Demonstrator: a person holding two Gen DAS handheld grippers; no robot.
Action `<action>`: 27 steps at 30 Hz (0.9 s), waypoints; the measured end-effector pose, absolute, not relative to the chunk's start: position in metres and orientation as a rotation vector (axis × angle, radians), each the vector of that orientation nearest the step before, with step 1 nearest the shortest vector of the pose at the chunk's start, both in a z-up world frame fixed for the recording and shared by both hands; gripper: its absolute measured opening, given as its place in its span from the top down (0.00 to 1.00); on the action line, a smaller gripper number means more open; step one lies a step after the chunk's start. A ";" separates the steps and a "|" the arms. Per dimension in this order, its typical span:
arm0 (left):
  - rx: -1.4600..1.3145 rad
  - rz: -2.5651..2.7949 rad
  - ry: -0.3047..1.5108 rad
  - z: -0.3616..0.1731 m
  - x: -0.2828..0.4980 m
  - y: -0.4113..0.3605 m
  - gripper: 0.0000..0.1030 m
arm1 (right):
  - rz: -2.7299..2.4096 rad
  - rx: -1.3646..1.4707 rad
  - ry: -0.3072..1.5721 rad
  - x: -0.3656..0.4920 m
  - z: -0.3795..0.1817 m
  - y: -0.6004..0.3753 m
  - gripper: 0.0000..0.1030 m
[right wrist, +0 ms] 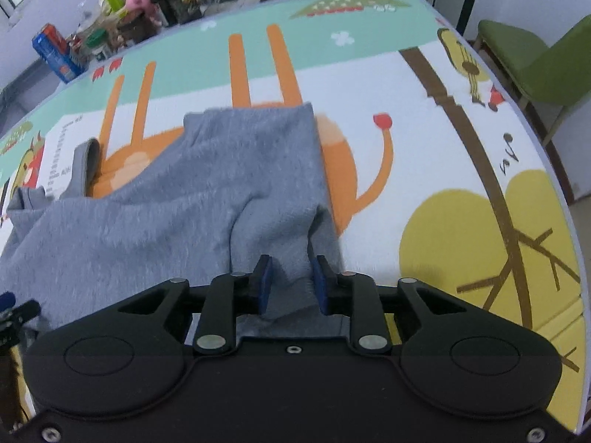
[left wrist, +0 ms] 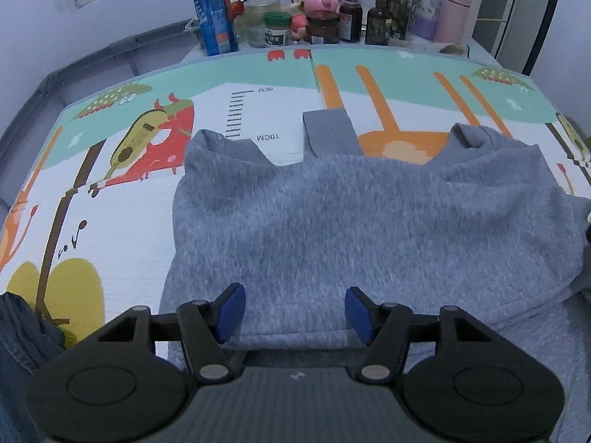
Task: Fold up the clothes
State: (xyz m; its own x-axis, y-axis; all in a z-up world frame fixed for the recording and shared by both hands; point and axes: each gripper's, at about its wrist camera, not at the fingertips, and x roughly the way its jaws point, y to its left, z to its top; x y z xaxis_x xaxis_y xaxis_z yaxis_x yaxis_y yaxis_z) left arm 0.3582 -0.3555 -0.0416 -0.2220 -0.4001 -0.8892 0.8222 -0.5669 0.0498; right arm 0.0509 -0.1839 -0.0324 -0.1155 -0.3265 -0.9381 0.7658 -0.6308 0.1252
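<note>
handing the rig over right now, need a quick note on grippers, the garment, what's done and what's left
Left gripper: open, above the grey garment's near edge, holding nothing.
Right gripper: jaws a little apart, a fold of cloth bunched between the pads; grip looks loose or just released.
Garment: on the play mat, partly folded, far corners humped, strap sticking out.
Left: flatten, finish the folds.
</note>
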 end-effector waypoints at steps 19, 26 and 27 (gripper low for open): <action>1.169 -1.900 0.627 -0.035 0.359 -0.359 0.35 | -1.965 1.337 0.433 0.040 -0.022 -0.154 0.85; 1.142 -1.940 0.594 -0.028 0.345 -0.360 0.34 | -1.844 1.283 0.377 0.059 -0.009 -0.182 0.87; 1.158 -1.925 0.610 -0.034 0.345 -0.362 0.34 | -1.837 1.290 0.397 0.061 -0.016 -0.188 0.88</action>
State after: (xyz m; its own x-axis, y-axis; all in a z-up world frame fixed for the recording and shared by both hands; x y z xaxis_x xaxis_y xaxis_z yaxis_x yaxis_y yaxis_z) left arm 0.3450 -0.3624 -0.0337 -0.2693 -0.3812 -0.8844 0.8207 -0.5713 -0.0037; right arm 0.0609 -0.1877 -0.0159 -0.1225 -0.4489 -0.8851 0.7745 -0.6009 0.1976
